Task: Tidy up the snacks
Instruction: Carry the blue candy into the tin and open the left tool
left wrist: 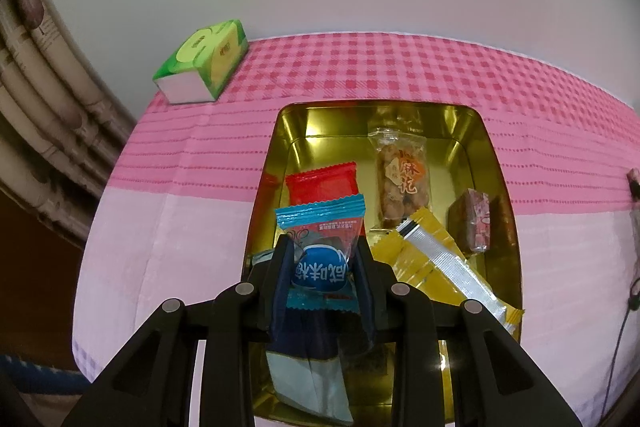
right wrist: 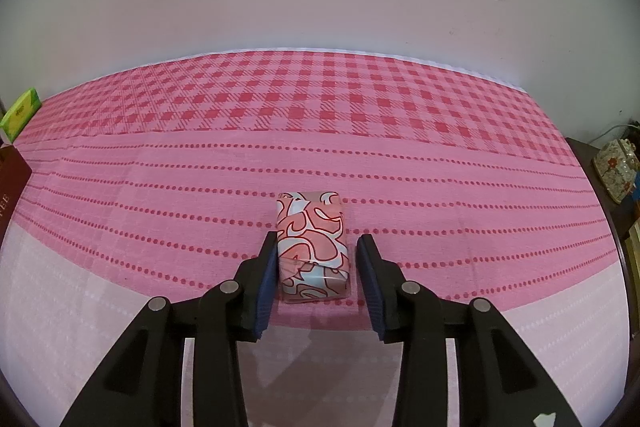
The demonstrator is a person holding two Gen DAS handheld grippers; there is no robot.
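My left gripper is shut on a blue snack packet and holds it over the near end of an open gold tin. In the tin lie a red packet, a clear packet of brown twists, a yellow-and-silver packet, a small brown-and-pink wrapped block and a white-and-blue packet under my fingers. My right gripper stands open around a pink patterned wrapped block lying on the tablecloth. Its left pad is close against the block; a gap shows at the right pad.
A pink checked tablecloth covers the table, which stands against a white wall. A green tissue pack sits at the far left corner. A dark red flat thing lies at the left edge. A floral box stands on a side table, right.
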